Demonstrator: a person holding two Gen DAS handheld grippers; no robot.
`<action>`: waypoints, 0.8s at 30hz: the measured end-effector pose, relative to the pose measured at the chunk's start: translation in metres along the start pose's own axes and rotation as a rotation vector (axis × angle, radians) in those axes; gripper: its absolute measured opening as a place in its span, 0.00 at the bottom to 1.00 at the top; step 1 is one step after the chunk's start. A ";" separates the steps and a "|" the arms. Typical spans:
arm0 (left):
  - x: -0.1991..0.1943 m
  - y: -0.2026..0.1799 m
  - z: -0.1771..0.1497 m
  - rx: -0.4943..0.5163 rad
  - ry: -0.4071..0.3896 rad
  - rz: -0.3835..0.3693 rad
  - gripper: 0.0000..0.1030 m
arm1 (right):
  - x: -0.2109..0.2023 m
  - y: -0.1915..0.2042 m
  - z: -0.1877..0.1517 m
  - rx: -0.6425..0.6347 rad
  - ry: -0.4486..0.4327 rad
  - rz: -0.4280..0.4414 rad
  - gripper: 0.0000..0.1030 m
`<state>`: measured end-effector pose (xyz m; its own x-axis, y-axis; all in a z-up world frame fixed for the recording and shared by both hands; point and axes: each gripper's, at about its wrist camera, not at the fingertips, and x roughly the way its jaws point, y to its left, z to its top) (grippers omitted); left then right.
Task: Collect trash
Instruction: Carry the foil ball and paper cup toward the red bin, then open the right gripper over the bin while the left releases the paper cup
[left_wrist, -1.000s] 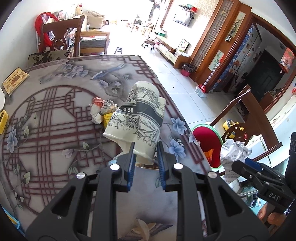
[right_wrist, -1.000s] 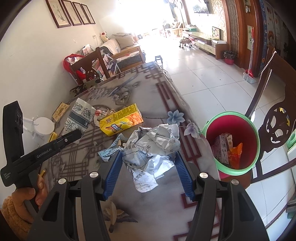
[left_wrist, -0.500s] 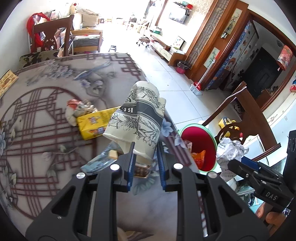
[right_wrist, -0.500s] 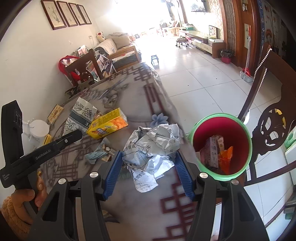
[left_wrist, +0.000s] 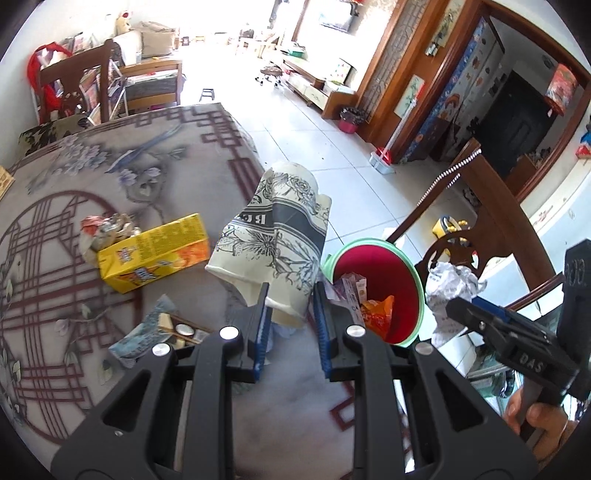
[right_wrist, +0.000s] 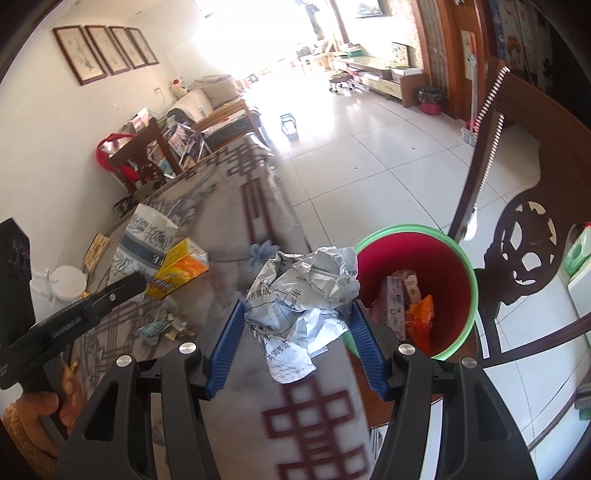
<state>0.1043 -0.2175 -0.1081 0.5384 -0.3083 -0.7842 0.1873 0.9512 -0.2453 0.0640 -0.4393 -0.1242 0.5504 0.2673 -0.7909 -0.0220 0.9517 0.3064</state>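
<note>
Over the worktop's (left_wrist: 155, 155) right edge, both tools carry trash near the red bin with a green rim (left_wrist: 413, 280), which stands on the floor just beside that edge and already holds an orange wrapper and some small cartons.

Only the left wrist view shows the left tool (left_wrist: 291, 314) from behind: its blue pads are clenched on the lower edge of a flattened paper bag with a grey floral print (left_wrist: 277, 236), which stands up between them, above the worktop's edge. This view also takes in the dark doorway and the decorated wall at the far right, and the right hand (left_wrist: 539, 424) on its handle.

Only the right wrist view shows the framed pictures on the left wall, a white round object by that wall, and the left hand (right_wrist: 55, 398) in a fuzzy tan cuff. Here the right tool (right_wrist: 295, 328) stands partly open, with its pads pressed against both sides of a crumpled printed paper (right_wrist: 303, 291), held at the bin's near rim.

Both views show what lies on the worktop: a yellow carton (left_wrist: 155, 251) on its side, crumpled wrappers (left_wrist: 107, 232) behind it and a torn bluish packet (left_wrist: 147, 332) nearer the camera.
</note>
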 end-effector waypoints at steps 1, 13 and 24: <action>0.003 -0.006 0.002 0.008 0.005 -0.001 0.21 | 0.001 -0.005 0.002 0.006 0.001 -0.003 0.55; 0.044 -0.054 0.016 0.082 0.068 -0.031 0.21 | 0.026 -0.075 0.030 0.051 0.027 -0.073 0.58; 0.100 -0.126 0.030 0.251 0.124 -0.123 0.21 | 0.028 -0.128 0.033 0.192 0.003 -0.134 0.78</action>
<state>0.1595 -0.3691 -0.1385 0.3977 -0.4021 -0.8247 0.4502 0.8687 -0.2065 0.1095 -0.5591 -0.1678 0.5352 0.1409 -0.8329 0.2103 0.9327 0.2929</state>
